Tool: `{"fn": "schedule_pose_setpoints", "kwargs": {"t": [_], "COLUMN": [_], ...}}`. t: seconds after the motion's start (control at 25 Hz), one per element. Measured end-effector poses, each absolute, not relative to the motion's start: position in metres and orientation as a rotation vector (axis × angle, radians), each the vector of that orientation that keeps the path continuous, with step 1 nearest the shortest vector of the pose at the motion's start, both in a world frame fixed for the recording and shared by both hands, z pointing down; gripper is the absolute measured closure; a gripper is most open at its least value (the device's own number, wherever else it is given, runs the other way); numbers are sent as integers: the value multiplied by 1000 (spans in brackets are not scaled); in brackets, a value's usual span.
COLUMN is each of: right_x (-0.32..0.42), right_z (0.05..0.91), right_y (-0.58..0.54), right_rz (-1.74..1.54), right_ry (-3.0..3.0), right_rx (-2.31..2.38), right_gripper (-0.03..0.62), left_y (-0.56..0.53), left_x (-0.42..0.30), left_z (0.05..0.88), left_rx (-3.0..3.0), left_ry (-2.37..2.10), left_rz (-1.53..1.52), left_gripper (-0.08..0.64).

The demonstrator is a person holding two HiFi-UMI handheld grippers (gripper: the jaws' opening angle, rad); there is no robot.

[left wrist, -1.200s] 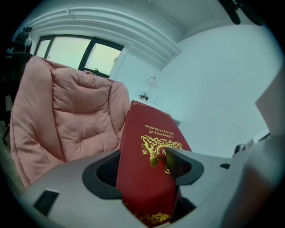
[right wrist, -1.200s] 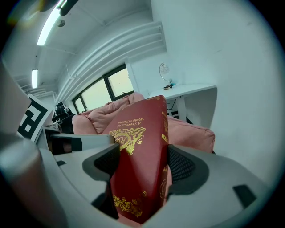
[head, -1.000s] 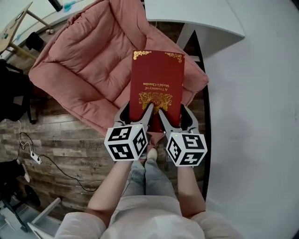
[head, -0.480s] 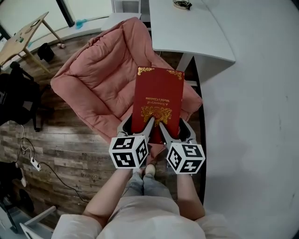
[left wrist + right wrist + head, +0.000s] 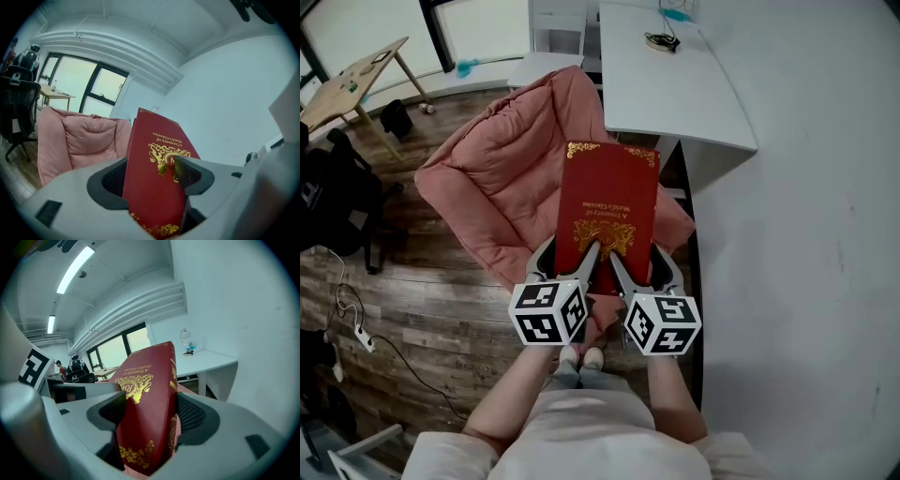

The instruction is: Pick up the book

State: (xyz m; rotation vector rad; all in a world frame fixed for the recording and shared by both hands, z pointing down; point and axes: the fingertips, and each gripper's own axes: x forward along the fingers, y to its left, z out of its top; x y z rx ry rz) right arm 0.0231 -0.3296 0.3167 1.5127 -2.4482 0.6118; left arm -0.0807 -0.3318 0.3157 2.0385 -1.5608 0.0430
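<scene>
Lift step, looks basically done: red book (image 5: 607, 211) is up in the air over the pink cushion chair (image 5: 492, 169), not resting on it. It is held at its near edge by both claws side by side. Left claw (image 5: 570, 257) is clenched on the book's left part and right claw (image 5: 639, 262) on its right part, with pads on front and back covers in both gripper views. Next move probably just needs a steady level hold, both claws kept tight. Versus a second ago: same grip, chair looks smaller and lower, more wood floor (image 5: 441, 309) showing.
</scene>
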Motion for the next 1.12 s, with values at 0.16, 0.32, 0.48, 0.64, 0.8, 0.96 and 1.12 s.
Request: {"fn": "schedule_pose_setpoints", "kwargs": {"t": [0.16, 0.32, 0.48, 0.64, 0.8, 0.96, 1.12], "right_x": [17, 13, 11, 8, 4, 7, 12], "right_z": [309, 304, 299, 296, 293, 290, 289], "right_y": [-330, -328, -326, -320, -311, -301, -284], "right_rz": [583, 574, 555, 540, 537, 527, 531], "right_ry": [-2455, -2462, -2466, -2471, -2474, -2483, -2494], "right_rx": [1520, 1528, 1548, 1577, 1594, 1600, 1588], "right_gripper": [256, 257, 256, 258, 258, 256, 257], "left_y": [-332, -331, -330, -325, -317, -307, -289], "left_x": [-87, -90, -93, -96, -100, -98, -93], "left_z": [309, 303, 299, 295, 292, 288, 287], "left_rx": [2046, 2061, 2082, 2105, 2119, 2130, 2124], "left_ry": [-1558, -1559, -1548, -1541, -1542, -1549, -1566], "left_rz": [22, 17, 1, -7, -2, -7, -4], "left_gripper": [265, 265, 265, 268, 268, 268, 268]}}
